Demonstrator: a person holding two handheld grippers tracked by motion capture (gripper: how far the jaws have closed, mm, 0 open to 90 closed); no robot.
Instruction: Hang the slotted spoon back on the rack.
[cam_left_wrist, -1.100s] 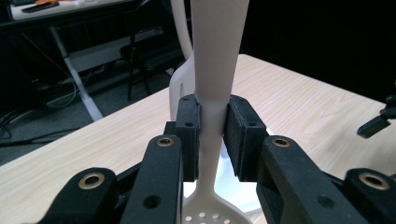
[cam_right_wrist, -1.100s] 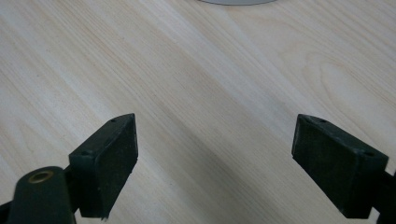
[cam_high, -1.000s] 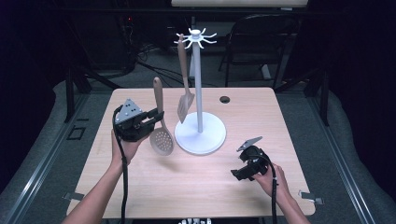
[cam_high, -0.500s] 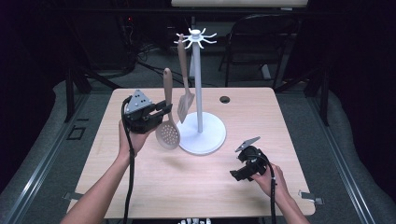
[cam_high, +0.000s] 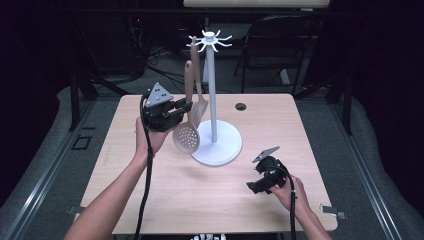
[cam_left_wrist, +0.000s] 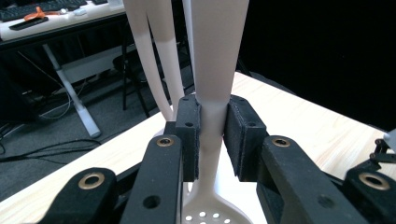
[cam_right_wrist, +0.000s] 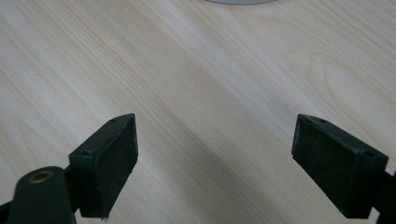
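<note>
**Left gripper holds the spoon with holes by the stand**

The left gripper (cam_high: 186, 107) is up above the counter (cam_high: 150, 200), at the left of the white stand (cam_high: 214, 100). It pinches the tan spoon with holes (cam_high: 186, 137) by its handle — in the left gripper view the 2 black pads (cam_left_wrist: 189, 135) press on both sides of the thin neck. The spoon (cam_left_wrist: 212, 93) stands upright, with its round bowl at the bottom and its handle going up. The bowl hangs in the air just in front of the stand's round base (cam_high: 220, 147).

A tan spatula (cam_high: 199, 107) hangs from the hooks (cam_high: 210, 40) at the top of the stand, just beside the spoon's handle.

The right gripper (cam_high: 252, 186) is low over the counter, near the front right, well apart from the stand. Its jaws are spread wide with nothing between them — just bare wood (cam_right_wrist: 210, 93) shows under them in the right gripper view.

A small black hole (cam_high: 241, 106) sits in the counter behind the stand.
</note>
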